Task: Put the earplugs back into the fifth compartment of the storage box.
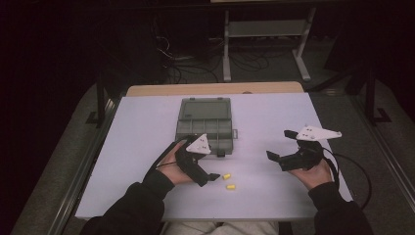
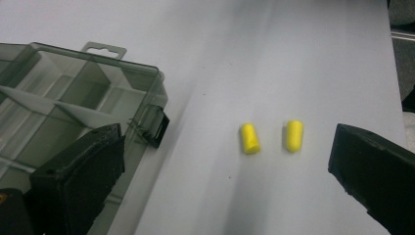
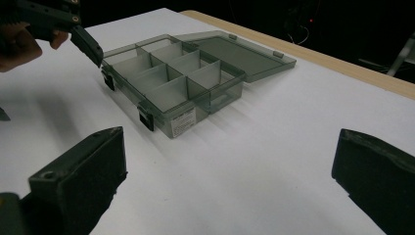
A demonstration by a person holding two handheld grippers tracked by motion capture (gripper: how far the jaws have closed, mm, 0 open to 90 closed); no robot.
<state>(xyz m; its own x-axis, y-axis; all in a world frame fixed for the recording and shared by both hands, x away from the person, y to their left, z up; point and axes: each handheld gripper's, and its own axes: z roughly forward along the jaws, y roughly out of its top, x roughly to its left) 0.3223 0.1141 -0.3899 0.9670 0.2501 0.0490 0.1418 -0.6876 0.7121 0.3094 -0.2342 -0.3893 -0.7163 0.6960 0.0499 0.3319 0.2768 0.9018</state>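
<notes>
Two earplugs (image 2: 250, 138) (image 2: 294, 135) lie side by side just beside the open box (image 1: 204, 122) (compartments empty). Left gripper (image 1: 208, 176), wide open and empty, hovers over them; right gripper (image 1: 281, 147) waits, open, empty. Risk: round plugs may roll from closing jaws.

Two earplugs (image 1: 228, 181) side by side on table (image 1: 147, 147), compartment box (image 1: 205, 125) behind them
</notes>
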